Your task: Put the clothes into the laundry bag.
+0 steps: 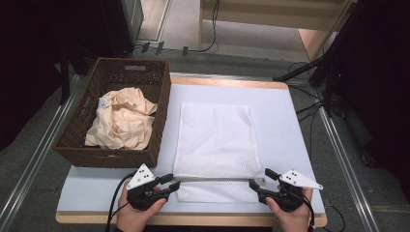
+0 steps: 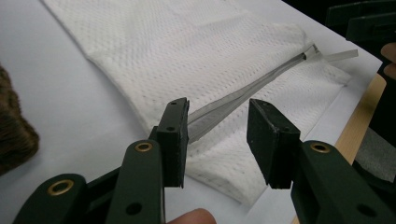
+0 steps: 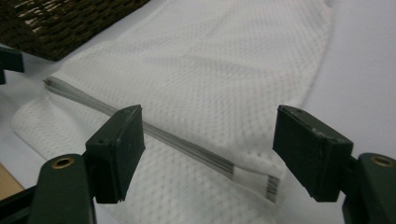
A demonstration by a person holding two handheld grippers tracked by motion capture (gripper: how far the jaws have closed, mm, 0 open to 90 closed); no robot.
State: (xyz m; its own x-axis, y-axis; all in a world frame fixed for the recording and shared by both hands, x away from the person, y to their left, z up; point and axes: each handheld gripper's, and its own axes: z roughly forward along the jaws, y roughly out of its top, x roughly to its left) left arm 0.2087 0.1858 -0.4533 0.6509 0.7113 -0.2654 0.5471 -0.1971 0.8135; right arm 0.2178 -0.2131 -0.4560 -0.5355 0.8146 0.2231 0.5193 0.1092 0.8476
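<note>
1. High view: white mesh laundry bag [image 1: 216,145] flat on the pale table [image 1: 290,125], grey zipper [image 1: 217,179] running across its near end.
2. Left gripper [image 1: 172,182] at the zipper's left end, right gripper [image 1: 260,179] at its right end, a hand behind each.
3. Brown wicker basket [image 1: 77,130] at the table's left, just beside the bag, crumpled peach cloth [image 1: 123,118] inside.
4. Left gripper view: left gripper [image 2: 217,140] spread, jaws apart over the bag's corner [image 2: 210,84], nothing pinched; zipper [image 2: 243,91] passing up between them, close against one pad, contact hard to judge.
5. Same view: zipper's far tab poking past the bag's edge, wooden table rim [image 2: 362,116] at right.
6. Right gripper view: right gripper [image 3: 208,154] spread wide, both pads clear of the fabric.
7. Zipper [image 3: 154,133] lying between those jaws, its striped end tab close to the far pad, not gripped.
8. Bag [image 3: 210,60] stretching away flat toward the basket [image 3: 60,23] at upper left.
</note>
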